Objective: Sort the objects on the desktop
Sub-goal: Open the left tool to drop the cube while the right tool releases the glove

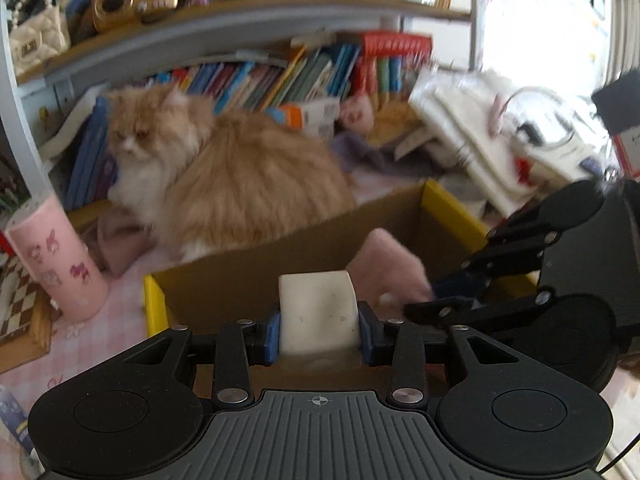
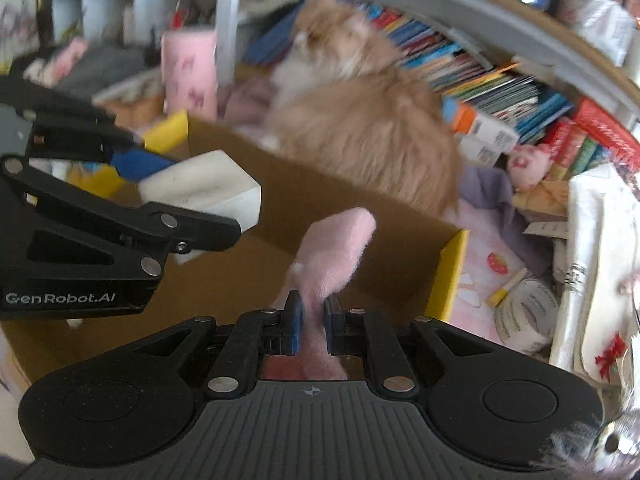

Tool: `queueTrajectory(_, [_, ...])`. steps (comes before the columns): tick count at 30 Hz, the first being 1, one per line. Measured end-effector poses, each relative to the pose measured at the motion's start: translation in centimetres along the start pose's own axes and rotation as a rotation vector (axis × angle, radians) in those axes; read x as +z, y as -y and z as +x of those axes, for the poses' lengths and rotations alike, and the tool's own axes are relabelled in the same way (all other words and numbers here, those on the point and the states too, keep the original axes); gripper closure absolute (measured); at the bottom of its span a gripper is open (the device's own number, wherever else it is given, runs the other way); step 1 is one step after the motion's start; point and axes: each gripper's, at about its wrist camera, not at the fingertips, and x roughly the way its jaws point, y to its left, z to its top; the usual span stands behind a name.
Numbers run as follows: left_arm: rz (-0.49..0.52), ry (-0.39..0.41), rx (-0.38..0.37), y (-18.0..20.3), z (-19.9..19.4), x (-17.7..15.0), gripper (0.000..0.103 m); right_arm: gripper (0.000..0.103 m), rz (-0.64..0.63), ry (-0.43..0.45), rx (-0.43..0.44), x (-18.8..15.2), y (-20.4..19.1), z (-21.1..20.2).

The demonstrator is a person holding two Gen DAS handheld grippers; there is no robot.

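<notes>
Over the open cardboard box (image 1: 304, 240), the left gripper (image 1: 319, 328) clamps a white block (image 1: 318, 312) while the right gripper (image 2: 313, 328) pinches a pink, seemingly plush item (image 2: 332, 256), a fluffy cat (image 1: 224, 168) beyond its far rim.

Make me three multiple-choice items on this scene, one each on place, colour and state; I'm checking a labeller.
1. Where is the cat?
A. behind the box
B. inside the box
C. on the shelf

2. What colour is the block in the left gripper?
A. white
B. green
C. red

3. The right gripper is:
A. open and empty
B. shut on the pink cloth
C. out of view

1 A: it sits beyond the box's far wall.
2 A: the block is white.
3 B: its pads pinch the pink cloth.
</notes>
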Motion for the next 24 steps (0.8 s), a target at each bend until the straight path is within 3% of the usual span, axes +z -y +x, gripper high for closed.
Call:
queueTrajectory(7, [-0.015, -0.061, 0.024, -0.3, 0.9, -1.0, 0.064, 0.091, -0.041, -0.053, 0.019, -0.9, -0.1, 1.3])
queueTrajectory(8, [-0.015, -0.056, 0.028, -0.3, 0.8, -1.0, 0.059, 0.090, -0.040, -0.051, 0.020, -1.0, -0.1, 1.2])
queueTrajectory(11, [-0.021, -0.005, 0.036, -0.1, -0.1, -0.9, 0.039, 0.084, -0.039, -0.029, 0.022, -1.0, -0.1, 0.8])
queueTrajectory(12, [-0.026, 0.012, 0.042, -0.1, -0.5, -0.8, 0.037, 0.083, -0.039, -0.018, 0.023, -0.9, -0.1, 0.5])
queueTrajectory(16, [-0.044, 0.070, 0.049, -0.1, -2.1, -0.6, 0.035, 0.074, -0.053, 0.026, 0.019, -0.5, -0.3, -0.6])
queueTrajectory(24, [-0.082, 0.188, 0.077, 0.1, -6.2, -0.8, 0.035, 0.070, -0.030, 0.118, 0.026, -0.2, -0.9, -3.5])
